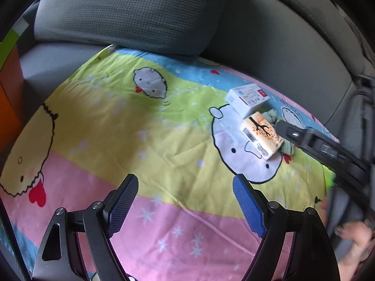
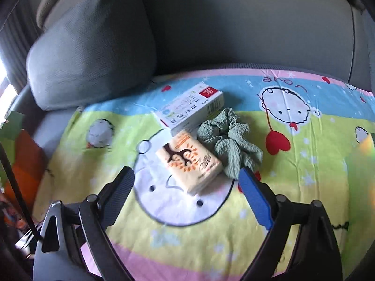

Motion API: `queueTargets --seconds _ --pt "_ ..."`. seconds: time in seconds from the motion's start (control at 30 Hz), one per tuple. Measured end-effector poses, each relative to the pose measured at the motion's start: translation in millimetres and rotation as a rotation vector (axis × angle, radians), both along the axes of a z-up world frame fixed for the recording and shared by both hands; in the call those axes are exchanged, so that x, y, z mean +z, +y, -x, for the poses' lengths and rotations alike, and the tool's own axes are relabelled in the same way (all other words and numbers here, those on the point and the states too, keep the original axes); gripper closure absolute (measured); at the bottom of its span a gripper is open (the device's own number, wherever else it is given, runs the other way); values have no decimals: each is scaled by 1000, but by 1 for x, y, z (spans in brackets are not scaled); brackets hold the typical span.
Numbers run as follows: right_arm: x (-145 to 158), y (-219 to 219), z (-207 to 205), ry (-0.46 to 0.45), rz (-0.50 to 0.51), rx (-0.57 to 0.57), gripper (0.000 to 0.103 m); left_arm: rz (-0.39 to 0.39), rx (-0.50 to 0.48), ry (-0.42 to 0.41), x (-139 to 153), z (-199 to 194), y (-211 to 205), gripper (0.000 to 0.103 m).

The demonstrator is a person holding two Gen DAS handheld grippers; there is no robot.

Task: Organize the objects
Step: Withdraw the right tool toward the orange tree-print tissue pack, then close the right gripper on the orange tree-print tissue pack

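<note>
Although the left wrist view showed the left tongs (image 1: 185, 201) spread and empty low in frame, with the white box (image 1: 247, 99) and tissue pack (image 1: 262, 138) still clustered at right, the right wrist view showed the right tongs (image 2: 187, 196) released, bracketing that pack beside the green scrunchie (image 2: 228, 140) at centre, nothing yet sorted.

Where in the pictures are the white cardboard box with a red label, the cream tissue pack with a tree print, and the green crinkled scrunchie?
white cardboard box (image 2: 191, 110), right wrist view, top face.
cream tissue pack (image 2: 189, 164), right wrist view, printed top.
green scrunchie (image 2: 228, 138), right wrist view, fabric folds.
</note>
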State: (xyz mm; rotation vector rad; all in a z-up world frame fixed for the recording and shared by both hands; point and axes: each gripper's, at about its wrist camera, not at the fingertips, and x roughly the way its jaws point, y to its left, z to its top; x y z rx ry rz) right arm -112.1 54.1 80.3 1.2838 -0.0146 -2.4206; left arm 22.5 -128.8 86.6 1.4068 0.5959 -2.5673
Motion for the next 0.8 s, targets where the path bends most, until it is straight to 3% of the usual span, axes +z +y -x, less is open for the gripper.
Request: queueTargets --seconds 0.23,0.3,0.37,0.43,0.63,0.8 --pt "-20 -26 21 18 -112 33 17 -22 16 -7 -1 1 -10 20" --pt "-25 -34 23 22 -145 50 22 -28 18 -8 -2 2 -11 20" --pt "-29 -38 23 24 -168 63 34 -30 17 -11 -2 2 -11 20" --pt "-33 -41 20 40 -197 72 36 -30 15 -11 -2 3 -10 20" --pt "-27 -33 8 26 -174 72 55 -34 17 -15 -3 4 -10 20" --pt "-28 -12 -7 -81 -95 29 57 -34 13 -27 -6 6 -7 20"
